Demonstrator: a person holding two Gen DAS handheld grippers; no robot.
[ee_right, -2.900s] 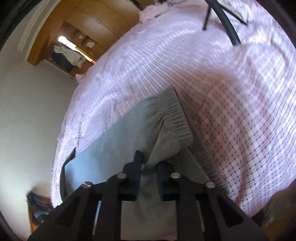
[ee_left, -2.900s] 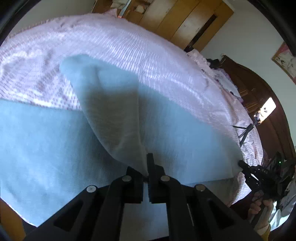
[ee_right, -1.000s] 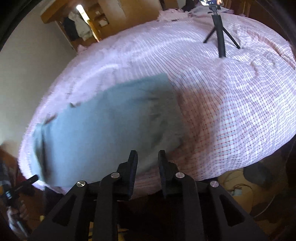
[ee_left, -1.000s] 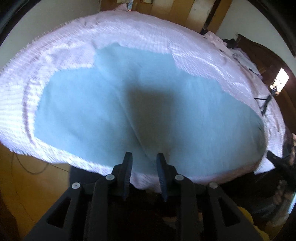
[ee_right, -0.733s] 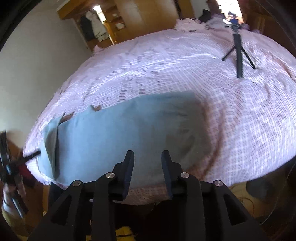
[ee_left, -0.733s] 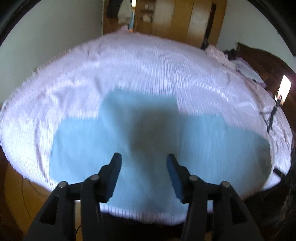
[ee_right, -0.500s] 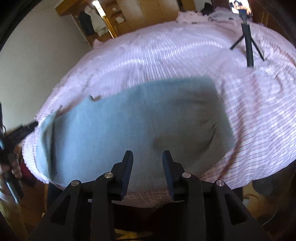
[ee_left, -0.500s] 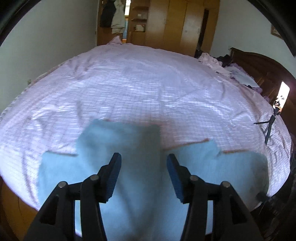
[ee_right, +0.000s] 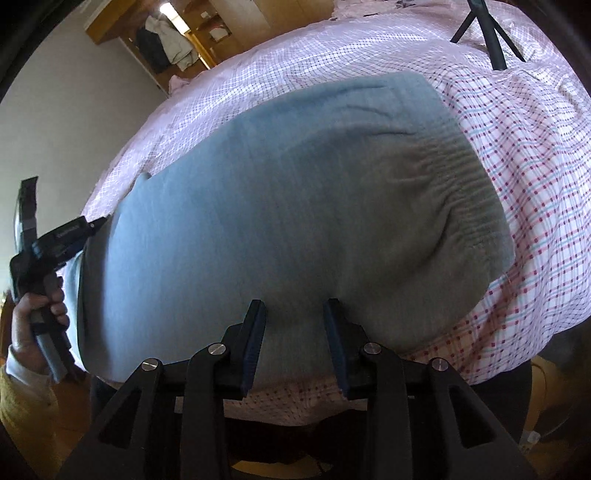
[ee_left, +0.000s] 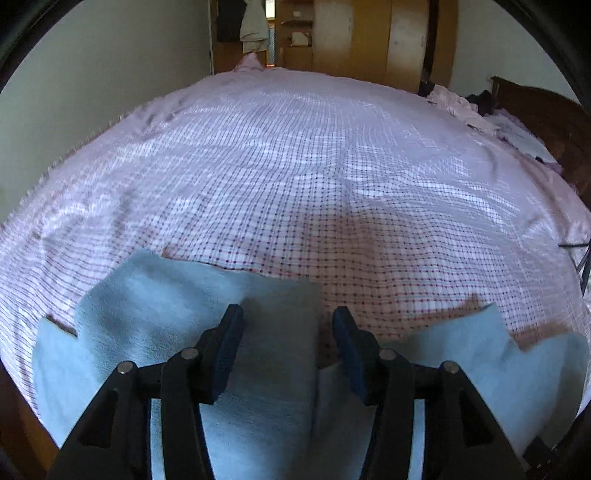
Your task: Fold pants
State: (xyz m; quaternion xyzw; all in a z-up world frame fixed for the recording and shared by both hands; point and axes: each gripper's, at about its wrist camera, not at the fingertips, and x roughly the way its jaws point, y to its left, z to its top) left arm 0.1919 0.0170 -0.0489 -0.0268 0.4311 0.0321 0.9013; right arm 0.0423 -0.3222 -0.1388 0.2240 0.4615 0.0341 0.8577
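Observation:
Light blue pants [ee_left: 155, 306] lie flat on the bed near its front edge, one leg folded over the other. In the right wrist view the pants [ee_right: 295, 206] stretch from the gathered waistband [ee_right: 465, 184] at right to the leg ends at left. My left gripper [ee_left: 286, 321] is open and empty, just above the leg ends. My right gripper [ee_right: 293, 314] is open and empty, over the pants near the waist. The left gripper [ee_right: 85, 227] also shows at the far left of the right wrist view, held in a hand.
The bed carries a pink checked sheet [ee_left: 295, 166]. A small black tripod [ee_right: 487, 26] stands on the bed beyond the waistband. A wooden wardrobe [ee_left: 369, 37] and hanging clothes stand behind the bed. A dark wooden headboard [ee_left: 546, 118] is at right.
Both grippers let go of the pants and opened. The folded leg now lies flat. The left gripper opened wide and tilted up toward the bed; the right gripper moved closer to the waist.

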